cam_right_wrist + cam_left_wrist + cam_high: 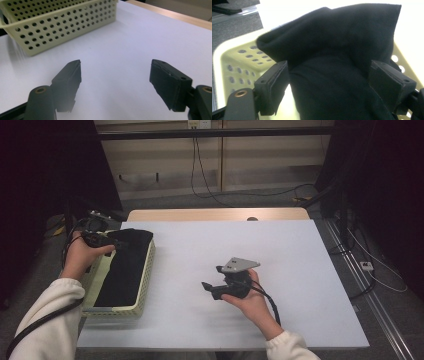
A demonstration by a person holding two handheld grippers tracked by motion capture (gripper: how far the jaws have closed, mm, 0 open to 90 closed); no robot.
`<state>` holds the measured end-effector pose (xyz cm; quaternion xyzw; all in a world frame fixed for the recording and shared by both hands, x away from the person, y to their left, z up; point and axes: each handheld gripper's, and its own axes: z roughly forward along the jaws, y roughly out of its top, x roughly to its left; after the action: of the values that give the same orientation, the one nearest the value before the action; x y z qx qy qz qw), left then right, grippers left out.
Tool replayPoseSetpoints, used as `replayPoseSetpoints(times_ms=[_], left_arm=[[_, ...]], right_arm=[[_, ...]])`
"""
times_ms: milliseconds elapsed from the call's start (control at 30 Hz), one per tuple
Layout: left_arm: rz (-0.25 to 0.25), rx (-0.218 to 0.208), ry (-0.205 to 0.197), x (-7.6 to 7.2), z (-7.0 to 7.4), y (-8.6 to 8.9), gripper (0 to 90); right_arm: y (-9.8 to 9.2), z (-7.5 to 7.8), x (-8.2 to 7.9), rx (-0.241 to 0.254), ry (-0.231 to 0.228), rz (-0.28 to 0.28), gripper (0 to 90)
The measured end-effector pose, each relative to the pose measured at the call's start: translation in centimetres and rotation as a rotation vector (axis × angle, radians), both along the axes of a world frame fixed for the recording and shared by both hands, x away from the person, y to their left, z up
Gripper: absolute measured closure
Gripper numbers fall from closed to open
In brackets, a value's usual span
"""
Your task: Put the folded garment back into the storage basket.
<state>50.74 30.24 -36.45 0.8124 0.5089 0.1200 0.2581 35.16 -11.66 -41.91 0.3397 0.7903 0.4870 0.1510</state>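
A black cloth [122, 270] lies along a pale yellow perforated basket [145, 280] at the table's left edge. My left gripper [114, 242] is at the basket's far end, shut on a bunched fold of that cloth. In the left gripper view the cloth [332, 37] narrows where both pads press on it and bulges above them, over the basket wall [239, 62]. My right gripper [212, 277] hovers low over the middle of the white table, pointing left. Its jaws stand open with nothing between them [116, 72], and the basket [62, 27] lies ahead of them.
The white table top [300, 270] stretches wide to the right of the basket. A wooden strip [215, 215] runs along its far edge. Cables [210, 190] trail over the floor beyond, and a metal rail [365, 285] runs along the right side.
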Motion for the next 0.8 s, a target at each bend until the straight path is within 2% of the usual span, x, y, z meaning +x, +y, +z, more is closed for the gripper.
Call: replayPoseSetpoints(times_ms=[100, 133, 167, 267, 300, 433, 567, 633, 667, 700, 733, 800], left_arm=[[-0.022, 0.002, 0.0, -0.5, -0.5, 0.0, 25.7], [-0.041, 0.013, 0.004, -0.7, -0.7, 0.0, 30.9], [-0.051, 0.021, 0.01, -0.9, -0.9, -0.1, 39.9], [-0.053, 0.029, 0.02, -1.3, -1.8, -0.2, 45.1], [-0.04, 0.028, 0.027, -1.4, -2.1, -0.2, 43.4], [-0.038, 0.026, 0.049, -1.6, -3.2, -0.1, 48.2], [-0.043, 0.03, 0.056, -1.8, -4.0, 0.0, 64.7], [-0.031, 0.021, 0.097, -2.0, -4.6, 0.0, 74.8], [-0.031, 0.021, 0.097, -2.0, -4.6, 0.0, 79.9], [-0.028, 0.032, 0.116, -2.0, -4.8, 0.0, 79.9], [-0.019, 0.048, 0.126, -2.2, -5.4, 0.0, 84.8], [-0.015, 0.051, 0.135, -2.3, -5.6, 0.0, 86.9]], right_arm=[[-1.9, -0.6, -0.5, -0.003, 0.013, -0.026, 26.1], [-2.5, -0.9, -0.7, -0.004, 0.021, -0.039, 26.0], [-3.6, -1.2, -1.0, -0.004, 0.027, -0.062, 26.1], [-4.6, -1.4, -1.3, 0.0, 0.026, -0.077, 26.1], [-5.3, -1.4, -1.7, 0.001, 0.024, -0.089, 26.1], [-6.2, -1.5, -2.0, -0.003, 0.022, -0.103, 26.1], [-7.1, -1.7, -2.2, 0.001, 0.026, -0.122, 26.1], [-7.6, -1.8, -2.3, 0.008, 0.028, -0.135, 26.1], [-7.6, -1.8, -2.3, 0.008, 0.028, -0.135, 26.1], [-7.7, -1.8, -2.3, 0.006, 0.028, -0.136, 26.1], [-7.9, -1.7, -2.4, 0.012, 0.026, -0.14, 26.1], [-7.9, -1.7, -2.4, 0.012, 0.025, -0.139, 26.1]])
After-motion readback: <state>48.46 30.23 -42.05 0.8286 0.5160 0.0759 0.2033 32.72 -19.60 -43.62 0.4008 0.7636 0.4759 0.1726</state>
